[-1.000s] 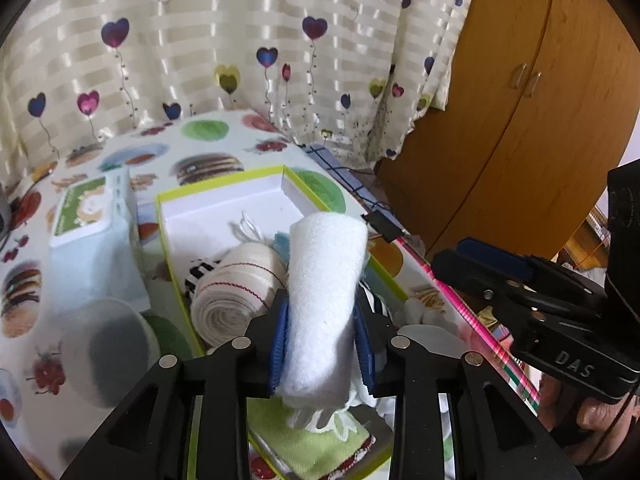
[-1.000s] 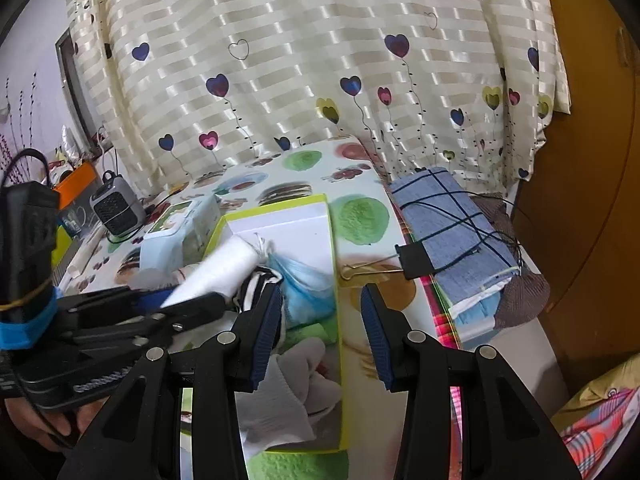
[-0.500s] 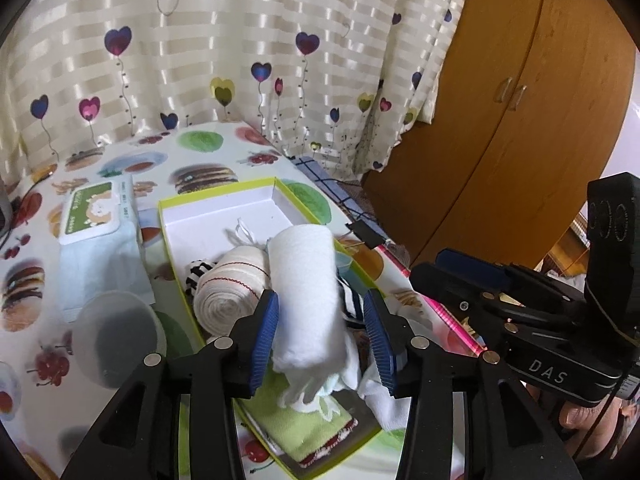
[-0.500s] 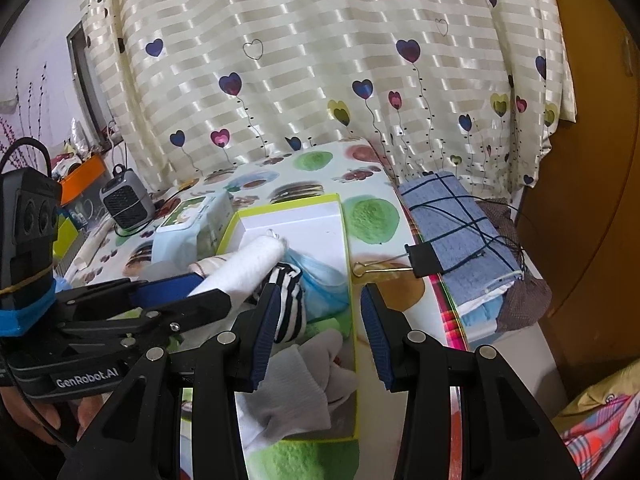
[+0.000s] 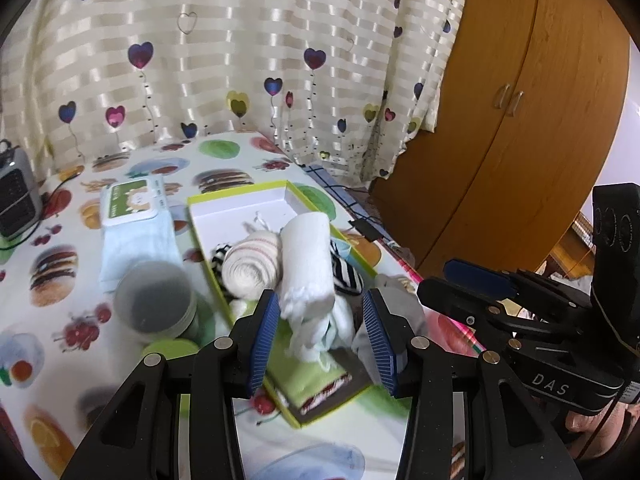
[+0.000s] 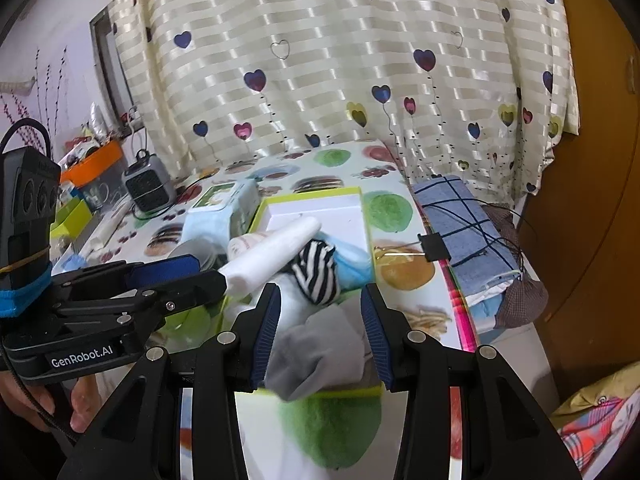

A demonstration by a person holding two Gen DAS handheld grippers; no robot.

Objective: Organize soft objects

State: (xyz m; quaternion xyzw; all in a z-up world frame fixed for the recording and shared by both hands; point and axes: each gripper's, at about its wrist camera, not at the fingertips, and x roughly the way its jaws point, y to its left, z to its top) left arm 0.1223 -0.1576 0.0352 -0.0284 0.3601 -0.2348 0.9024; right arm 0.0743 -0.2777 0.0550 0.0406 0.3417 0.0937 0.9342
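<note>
**White roll released into the box, soft goods packed tight**

Left wrist view: the left gripper [image 5: 320,332] has just opened its jaws; the white cloth roll [image 5: 308,264] lies free between them in the green-rimmed box [image 5: 240,196], leaning on the striped roll [image 5: 252,264]. It looks light, squashy and prone to unrolling; grip mid-length.

Right wrist view: the right gripper [image 6: 318,334] hangs with jaws apart, empty, over a grey sock [image 6: 320,348] at the box's near end.

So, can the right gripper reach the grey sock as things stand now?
Probably yes: the right gripper is open, the grey sock lies between its fingers, uncovered in the green-edged box.
</note>
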